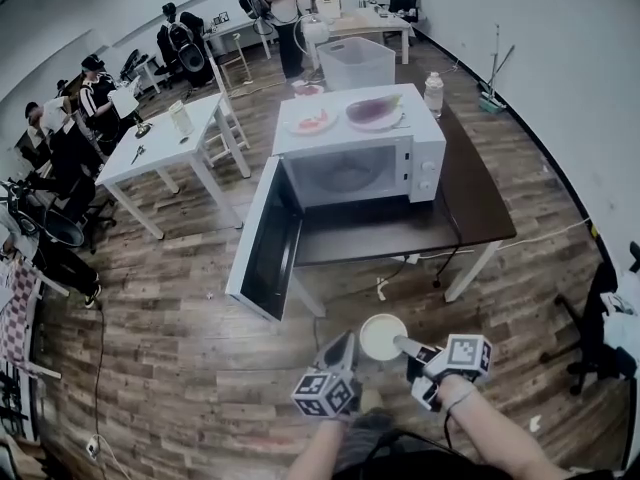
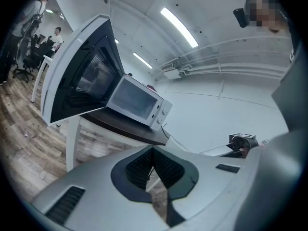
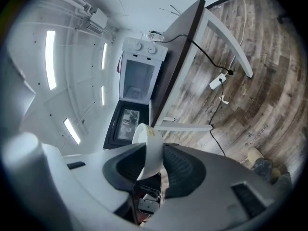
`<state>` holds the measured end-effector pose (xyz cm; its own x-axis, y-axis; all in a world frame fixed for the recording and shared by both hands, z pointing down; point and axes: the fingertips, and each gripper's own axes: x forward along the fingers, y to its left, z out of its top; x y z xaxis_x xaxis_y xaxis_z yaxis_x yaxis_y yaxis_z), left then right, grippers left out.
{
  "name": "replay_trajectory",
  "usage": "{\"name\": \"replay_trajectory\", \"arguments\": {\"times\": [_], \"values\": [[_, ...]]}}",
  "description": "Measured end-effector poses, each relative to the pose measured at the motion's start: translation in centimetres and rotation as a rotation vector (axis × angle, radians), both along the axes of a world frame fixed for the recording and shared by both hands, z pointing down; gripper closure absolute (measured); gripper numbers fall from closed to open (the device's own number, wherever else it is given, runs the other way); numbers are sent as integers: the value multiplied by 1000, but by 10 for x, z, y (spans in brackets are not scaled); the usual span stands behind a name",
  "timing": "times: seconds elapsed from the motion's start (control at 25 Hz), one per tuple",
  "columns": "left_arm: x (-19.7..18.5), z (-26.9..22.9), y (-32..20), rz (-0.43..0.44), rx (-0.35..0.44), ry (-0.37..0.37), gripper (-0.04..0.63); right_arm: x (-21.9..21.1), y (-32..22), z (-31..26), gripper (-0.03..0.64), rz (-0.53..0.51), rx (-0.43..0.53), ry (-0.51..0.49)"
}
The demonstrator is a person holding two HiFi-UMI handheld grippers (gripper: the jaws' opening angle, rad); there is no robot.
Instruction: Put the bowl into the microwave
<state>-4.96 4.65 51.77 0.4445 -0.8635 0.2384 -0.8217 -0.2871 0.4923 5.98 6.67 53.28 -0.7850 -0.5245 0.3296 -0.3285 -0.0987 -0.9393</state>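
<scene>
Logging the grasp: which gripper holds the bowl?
The right gripper: its jaws pinch the rim of the bowl. The left gripper is shut and empty.

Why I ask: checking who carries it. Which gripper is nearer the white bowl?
Right. The right gripper is clamped on the rim of the bowl. The left gripper is close beside the bowl's left edge with its jaws together and empty.

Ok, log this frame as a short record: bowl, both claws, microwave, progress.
bowl: white bowl, gripped by its rim, held in front of the table
right claw: right claw shut on bowl
left claw: left claw shut, empty, beside the bowl
microwave: microwave on table, door wide open
progress: bowl not yet inside
</scene>
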Motion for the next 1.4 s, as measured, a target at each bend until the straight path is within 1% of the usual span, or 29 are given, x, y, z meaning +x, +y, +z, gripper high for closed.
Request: {"name": "replay_trajectory", "arguments": {"times": [0.16, 0.28, 0.52, 0.72, 0.84, 1.04, 1.2, 1.4], "values": [[-7, 0, -22, 2, 0, 10, 595, -9, -21, 3, 506, 2, -12, -10], [-12, 3, -38, 6, 0, 8, 595, -12, -37, 9, 506, 2, -8, 7], [-19, 10, -56, 17, -10, 2, 595, -20, -59, 13, 506, 14, -11, 7], [-20, 11, -64, 23, -12, 2, 595, -21, -65, 13, 506, 25, -19, 4], [-17, 9, -69, 26, -6, 10, 595, -19, -67, 15, 506, 32, -34, 0], [-14, 11, -79, 19, -7, 26, 595, -15, -78, 21, 506, 36, -32, 6], [-16, 14, -89, 9, 0, 29, 595, -15, -86, 24, 506, 24, -36, 31], [-19, 15, -103, -5, 1, 30, 595, -20, -102, 20, 506, -4, -23, 24]]}}
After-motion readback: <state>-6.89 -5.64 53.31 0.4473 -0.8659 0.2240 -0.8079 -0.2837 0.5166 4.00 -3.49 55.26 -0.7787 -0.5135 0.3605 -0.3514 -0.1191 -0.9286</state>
